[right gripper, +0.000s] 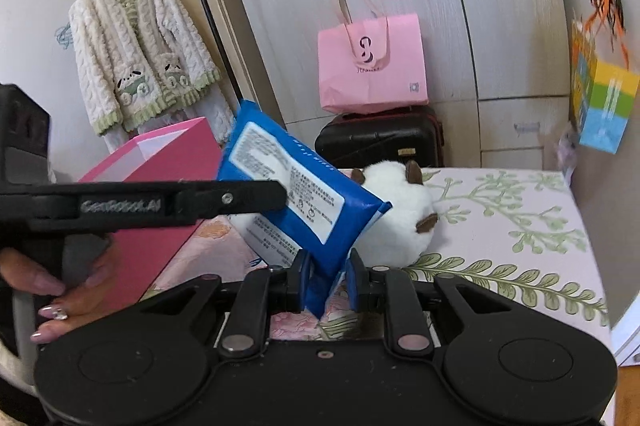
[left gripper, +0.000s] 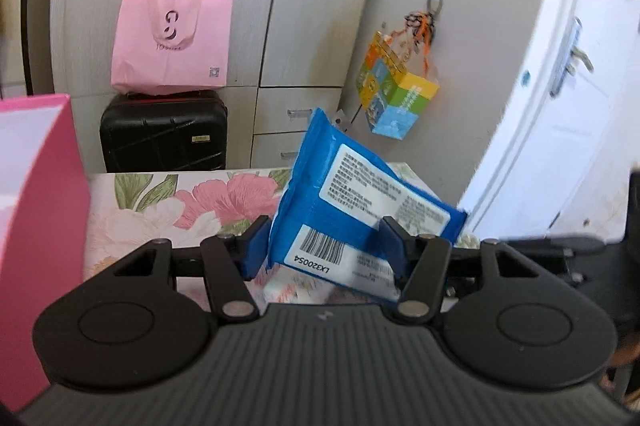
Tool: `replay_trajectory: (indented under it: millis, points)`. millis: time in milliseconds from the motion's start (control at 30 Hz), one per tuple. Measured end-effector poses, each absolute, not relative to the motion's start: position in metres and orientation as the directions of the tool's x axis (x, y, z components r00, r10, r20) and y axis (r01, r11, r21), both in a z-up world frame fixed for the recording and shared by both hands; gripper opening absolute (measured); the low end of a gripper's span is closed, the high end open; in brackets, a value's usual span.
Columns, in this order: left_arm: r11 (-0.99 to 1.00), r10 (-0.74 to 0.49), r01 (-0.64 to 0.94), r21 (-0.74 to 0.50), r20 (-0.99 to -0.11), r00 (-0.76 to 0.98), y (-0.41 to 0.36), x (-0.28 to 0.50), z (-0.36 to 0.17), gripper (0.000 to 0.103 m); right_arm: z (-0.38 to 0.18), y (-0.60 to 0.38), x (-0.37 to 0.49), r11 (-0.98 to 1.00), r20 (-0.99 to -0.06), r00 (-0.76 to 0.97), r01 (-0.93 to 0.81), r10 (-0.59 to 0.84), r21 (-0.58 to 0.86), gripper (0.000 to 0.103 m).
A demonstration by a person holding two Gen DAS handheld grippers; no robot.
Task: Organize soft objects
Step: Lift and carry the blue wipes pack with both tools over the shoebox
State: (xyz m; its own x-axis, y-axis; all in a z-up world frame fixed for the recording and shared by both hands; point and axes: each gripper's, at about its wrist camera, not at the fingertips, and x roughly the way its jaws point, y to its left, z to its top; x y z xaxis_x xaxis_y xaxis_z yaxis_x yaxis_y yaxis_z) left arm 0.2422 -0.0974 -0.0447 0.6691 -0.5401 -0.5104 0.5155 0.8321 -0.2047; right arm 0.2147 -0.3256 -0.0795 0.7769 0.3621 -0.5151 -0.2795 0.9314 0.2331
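My right tongs [right gripper: 325,284] are clamped on the lower corner of the blue wipes pack [right gripper: 296,193], holding it tilted above the floral surface [right gripper: 500,226]. My left tongs [left gripper: 322,246] bracket the same pack — fingers spread wide at its sides; I cannot tell whether they press it. A white plush toy [right gripper: 396,218] lies behind, with the pink box [right gripper: 160,185] to the left.

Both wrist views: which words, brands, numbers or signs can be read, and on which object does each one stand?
"LX320054": on the white barcode label of the blue wipes pack, printed upside down in the left wrist view.
"GenRobot.AI": on the black finger of the left gripper, seen in the right wrist view.
Dark logo and a QR code on the pink tote bag: too blurred to read.
Fine print on the pack's white label: too small.
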Motion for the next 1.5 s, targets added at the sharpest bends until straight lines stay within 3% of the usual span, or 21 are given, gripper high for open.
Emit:
replay_trajectory:
  millis: [267,733,1233,1500]
  points:
    - [0.836,-0.518,0.509,-0.203,-0.598,0.612,-0.085,0.198,-0.039,0.056,-0.064,-0.308,0.175,0.939,-0.543,0.767,-0.302,0.342,0.165,0.035]
    - [0.823,-0.521,0.514,-0.242,-0.682,0.513,-0.044,0.128,-0.043,0.054,-0.058,-0.272,0.115,0.914,-0.649,0.665,-0.384,0.371,0.129,0.038]
    - [0.822,-0.547,0.463,-0.331,-0.684,0.482,0.056,0.067,-0.032,0.054,-0.046,-0.195,0.075,0.774,-0.702,0.468,-0.605,0.537,0.188,0.038]
    - [0.831,-0.556,0.364,-0.421,-0.634,0.538,0.105,0.061,-0.018,0.042,-0.031,-0.160,0.085,0.694,-0.640,0.424,-0.677,0.641,0.245,0.030]
